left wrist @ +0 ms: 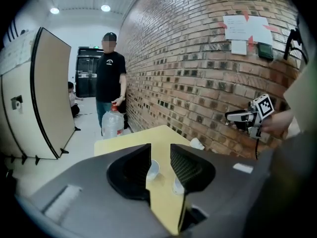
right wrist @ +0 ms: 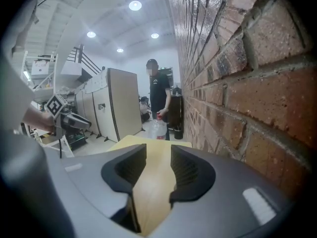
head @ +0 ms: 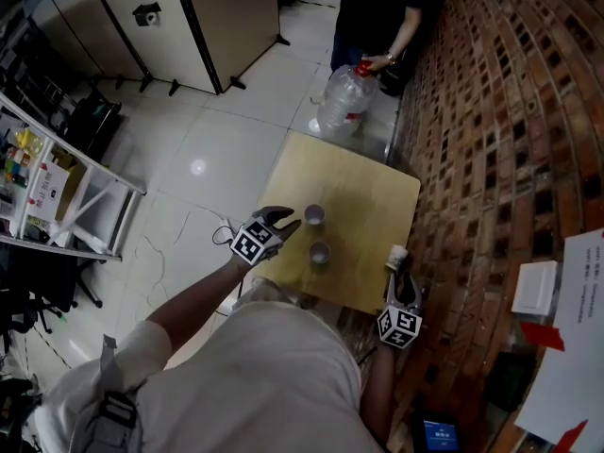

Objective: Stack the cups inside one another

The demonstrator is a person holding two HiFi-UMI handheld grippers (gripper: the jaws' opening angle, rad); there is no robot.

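Three small white cups are on the yellow table (head: 363, 196). One cup (head: 314, 214) stands just right of my left gripper (head: 286, 220), a second cup (head: 320, 253) stands nearer to me, and the third cup (head: 397, 256) is at the table's right edge, by the tip of my right gripper (head: 400, 272). In the left gripper view the jaws (left wrist: 160, 157) stand apart; the first cup (left wrist: 152, 168) shows in the gap beyond them, untouched. The second cup (left wrist: 177, 185) is half hidden by the right jaw. My right gripper (right wrist: 158, 157) is open, with only tabletop between its jaws.
A brick wall (head: 510, 140) runs close along the table's right side. Beyond the far edge a person (head: 377, 17) holds a large water bottle (head: 344, 102) on the floor. Beige cabinets (head: 189, 26) stand at the back left, a metal shelf (head: 57, 187) at left.
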